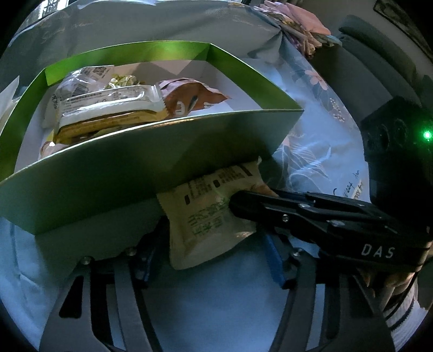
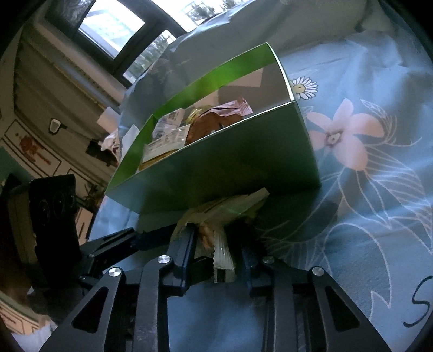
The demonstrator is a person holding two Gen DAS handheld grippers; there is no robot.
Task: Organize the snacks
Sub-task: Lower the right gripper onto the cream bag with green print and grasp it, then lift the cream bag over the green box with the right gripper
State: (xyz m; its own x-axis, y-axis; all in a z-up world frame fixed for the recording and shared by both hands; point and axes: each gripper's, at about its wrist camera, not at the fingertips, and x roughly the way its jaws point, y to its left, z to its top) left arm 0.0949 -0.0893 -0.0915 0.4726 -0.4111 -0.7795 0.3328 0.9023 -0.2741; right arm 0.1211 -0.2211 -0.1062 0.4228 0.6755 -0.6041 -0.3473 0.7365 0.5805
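Observation:
A cream snack packet (image 1: 208, 216) lies on the bedsheet against the near wall of an open green box (image 1: 135, 168). My left gripper (image 1: 213, 230) straddles the packet, its blue pads against the two long sides. The black finger of my right gripper (image 1: 297, 211) comes in from the right, its tip resting on the packet. In the right wrist view my right gripper (image 2: 216, 243) pinches the crumpled near end of the packet (image 2: 219, 214), right below the box (image 2: 216, 162). Several wrapped snacks, including a white one (image 1: 108, 100) and a brown one (image 1: 189, 100), are inside the box.
Everything sits on a blue floral bedsheet (image 2: 365, 189). Folded clothes (image 1: 297, 24) are piled at the back right of the bed. A window (image 2: 113, 24) and a wall unit stand beyond the bed's left side. The left gripper's body (image 2: 48, 216) is close on the left.

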